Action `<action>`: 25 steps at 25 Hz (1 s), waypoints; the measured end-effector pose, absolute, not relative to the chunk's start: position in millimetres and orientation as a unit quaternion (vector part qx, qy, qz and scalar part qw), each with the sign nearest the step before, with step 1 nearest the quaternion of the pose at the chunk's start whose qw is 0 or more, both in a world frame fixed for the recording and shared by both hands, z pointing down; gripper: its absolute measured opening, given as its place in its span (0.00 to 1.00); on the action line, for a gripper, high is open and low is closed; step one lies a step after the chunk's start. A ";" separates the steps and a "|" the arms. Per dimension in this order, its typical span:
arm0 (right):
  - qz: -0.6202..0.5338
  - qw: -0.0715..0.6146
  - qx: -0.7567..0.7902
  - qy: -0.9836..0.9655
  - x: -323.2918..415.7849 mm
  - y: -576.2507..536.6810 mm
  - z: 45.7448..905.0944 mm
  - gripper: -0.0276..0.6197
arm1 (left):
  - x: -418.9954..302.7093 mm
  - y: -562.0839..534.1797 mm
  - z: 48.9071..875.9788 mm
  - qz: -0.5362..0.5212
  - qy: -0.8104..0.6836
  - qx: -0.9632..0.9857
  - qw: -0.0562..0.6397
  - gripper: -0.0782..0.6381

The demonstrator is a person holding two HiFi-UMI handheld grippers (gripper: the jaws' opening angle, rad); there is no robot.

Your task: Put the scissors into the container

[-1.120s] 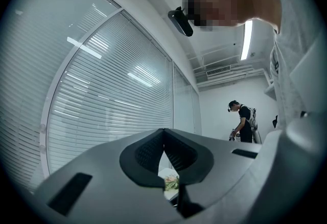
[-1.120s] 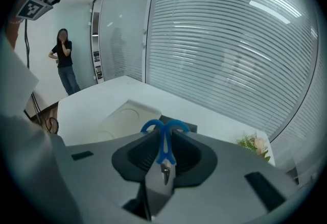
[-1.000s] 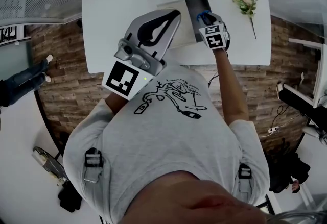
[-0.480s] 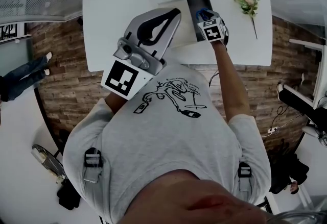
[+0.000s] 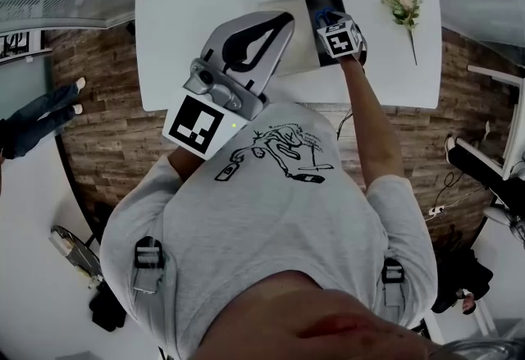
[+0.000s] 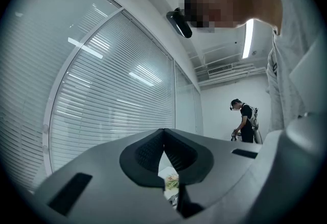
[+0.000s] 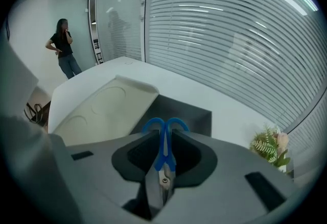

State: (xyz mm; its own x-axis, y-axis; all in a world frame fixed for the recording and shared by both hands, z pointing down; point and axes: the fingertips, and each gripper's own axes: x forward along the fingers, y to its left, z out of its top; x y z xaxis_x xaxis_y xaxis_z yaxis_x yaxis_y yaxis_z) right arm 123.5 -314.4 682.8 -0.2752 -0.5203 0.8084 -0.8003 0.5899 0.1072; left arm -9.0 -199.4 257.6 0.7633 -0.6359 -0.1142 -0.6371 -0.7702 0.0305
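Right tool [image 5: 330,22] with scissors [image 7: 164,152] over container [image 7: 190,114]

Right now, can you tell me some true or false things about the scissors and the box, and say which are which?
1. The right gripper is clamped on blue-handled scissors. True.
2. The scissors are lying inside the container. False: they are held in the right gripper's jaws, at the container's edge.
3. The left gripper is holding the flower sprig. False: its jaws are shut on nothing, and the sprig lies on the white table.
4. The container is open, showing its dark inside. True.
5. The container is bright red. False: it is dark, with a beige lid beside it.
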 end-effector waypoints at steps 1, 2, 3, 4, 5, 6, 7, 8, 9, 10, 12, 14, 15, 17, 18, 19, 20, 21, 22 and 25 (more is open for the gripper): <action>0.164 0.432 0.421 -0.780 123.6 -315.6 685.7 0.18 | -9.3 -199.7 257.7 0.059 0.339 -0.939 0.005 0.14; 0.166 0.436 0.420 -0.778 123.9 -316.3 688.0 0.18 | -9.4 -200.2 257.7 0.059 0.340 -0.939 0.005 0.14; 0.169 0.440 0.418 -0.776 124.1 -317.1 689.9 0.18 | -9.5 -200.9 257.9 0.058 0.340 -0.938 0.004 0.14; 0.172 0.444 0.417 -0.775 124.1 -318.1 691.9 0.18 | -9.8 -201.9 258.2 0.058 0.341 -0.938 0.004 0.14; 0.173 0.446 0.416 -0.773 124.2 -319.5 694.3 0.18 | -10.2 -202.9 258.8 0.057 0.342 -0.938 0.004 0.14; 0.174 0.449 0.415 -0.772 124.4 -321.3 697.0 0.18 | -10.8 -203.9 259.4 0.056 0.342 -0.938 0.003 0.14; 0.174 0.452 0.414 -0.771 124.6 -323.1 699.8 0.18 | -11.5 -204.8 260.0 0.055 0.343 -0.938 0.003 0.14; 0.175 0.455 0.412 -0.770 124.6 -324.4 702.4 0.18 | -12.1 -205.5 260.5 0.054 0.344 -0.937 0.002 0.14; 0.176 0.458 0.411 -0.769 124.4 -325.3 704.5 0.18 | -12.6 -206.0 260.7 0.053 0.345 -0.937 0.002 0.14; 0.177 0.460 0.410 -0.767 124.0 -326.3 705.9 0.18 | -13.1 -206.5 260.6 0.053 0.345 -0.937 0.002 0.14; 0.175 0.465 0.407 -0.766 122.4 -328.7 706.8 0.18 | -14.4 -207.6 260.6 0.052 0.346 -0.937 0.001 0.14; 0.174 0.470 0.404 -0.765 120.2 -330.8 706.9 0.18 | -15.6 -208.4 261.1 0.052 0.347 -0.936 0.000 0.14; 0.175 0.472 0.403 -0.764 119.5 -331.6 707.6 0.18 | -15.8 -208.7 261.4 0.052 0.347 -0.936 -0.001 0.14; 0.177 0.478 0.401 -0.761 118.5 -332.1 710.1 0.18 | -15.6 -209.4 262.7 0.052 0.348 -0.936 -0.001 0.14; 0.177 0.481 0.399 -0.760 117.7 -332.2 711.4 0.18 | -15.5 -209.9 263.5 0.052 0.348 -0.936 -0.002 0.13; 0.179 0.483 0.398 -0.760 116.7 -332.3 712.7 0.18 | -15.6 -210.6 264.1 0.051 0.348 -0.936 -0.002 0.14; 0.181 0.484 0.396 -0.760 115.4 -332.1 714.2 0.18 | -16.0 -211.2 264.5 0.051 0.349 -0.936 -0.002 0.14; 0.185 0.484 0.394 -0.759 114.1 -331.5 716.1 0.18 | -16.4 -211.5 264.6 0.051 0.349 -0.936 -0.003 0.14; 0.189 0.484 0.392 -0.759 113.3 -330.5 718.0 0.18 | -16.7 -211.6 264.3 0.052 0.350 -0.935 -0.003 0.14; 0.195 0.488 0.388 -0.757 112.4 -328.8 723.2 0.18 | -17.7 -211.6 263.6 0.053 0.351 -0.935 -0.003 0.14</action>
